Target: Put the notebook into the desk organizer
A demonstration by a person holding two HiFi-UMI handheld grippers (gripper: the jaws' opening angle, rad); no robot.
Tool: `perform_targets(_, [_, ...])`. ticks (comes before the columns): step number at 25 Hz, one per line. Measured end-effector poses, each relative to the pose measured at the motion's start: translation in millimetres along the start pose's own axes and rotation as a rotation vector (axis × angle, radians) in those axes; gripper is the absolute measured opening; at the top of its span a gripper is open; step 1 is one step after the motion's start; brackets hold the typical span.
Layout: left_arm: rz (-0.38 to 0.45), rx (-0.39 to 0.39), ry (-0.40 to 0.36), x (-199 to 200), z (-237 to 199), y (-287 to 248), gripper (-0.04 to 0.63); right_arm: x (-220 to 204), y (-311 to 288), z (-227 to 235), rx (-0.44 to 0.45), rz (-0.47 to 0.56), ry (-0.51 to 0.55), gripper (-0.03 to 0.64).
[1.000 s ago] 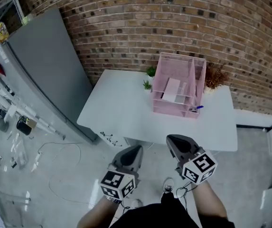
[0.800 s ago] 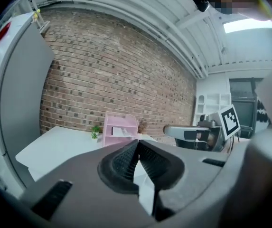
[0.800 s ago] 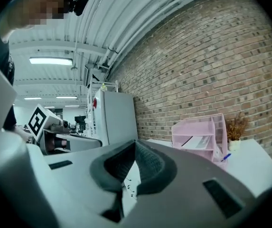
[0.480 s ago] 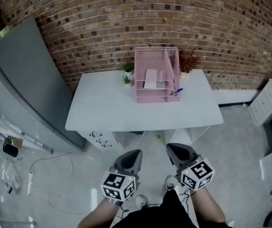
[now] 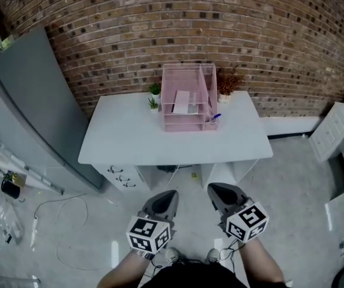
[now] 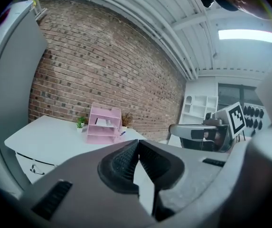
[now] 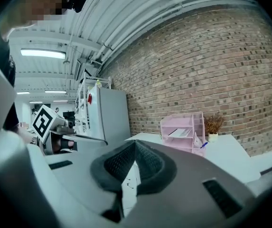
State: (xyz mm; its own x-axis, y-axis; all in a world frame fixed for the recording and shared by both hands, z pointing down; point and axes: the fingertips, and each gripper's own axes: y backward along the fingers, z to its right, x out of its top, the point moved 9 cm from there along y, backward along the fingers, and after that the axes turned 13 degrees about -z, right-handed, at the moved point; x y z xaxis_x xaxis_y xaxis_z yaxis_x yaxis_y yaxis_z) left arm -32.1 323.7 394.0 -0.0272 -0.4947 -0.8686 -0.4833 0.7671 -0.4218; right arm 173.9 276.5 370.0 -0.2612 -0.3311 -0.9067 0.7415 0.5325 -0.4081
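Near, left gripper [image 5: 168, 195] and right gripper [image 5: 217, 191] both clamped shut on nothing, well short of white desk [image 5: 129, 138]; far, pale flat notebook [image 5: 181, 102] apparently lies shelved inside pink wire-mesh desk organizer [image 5: 185, 125], so a careless reach risks shoving that light rack or its blue pen [image 5: 214, 117].

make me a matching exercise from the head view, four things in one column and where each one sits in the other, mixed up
Things:
1. desk organizer
2. green plants
3. dried reddish plant
4. blue pen

Places:
a. at the organizer's front right corner
b. just left of the organizer
c. at the back of the white desk, near the brick wall
d. right of the organizer, by the wall

Pairs: 1-c, 2-b, 3-d, 4-a
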Motion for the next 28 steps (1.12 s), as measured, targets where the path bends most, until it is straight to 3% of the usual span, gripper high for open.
perform_targets(15, [0.034,0.090,0.001,-10.6,96.4,-0.7,0.006,-14.9,63.8,20.9,0.132,0.033,0.039,0.003])
perform_targets(28, [0.061,0.117,0.012,-15.9,115.0,-0.3,0.006,-23.6,79.5,24.9,0.158,0.032,0.041,0.003])
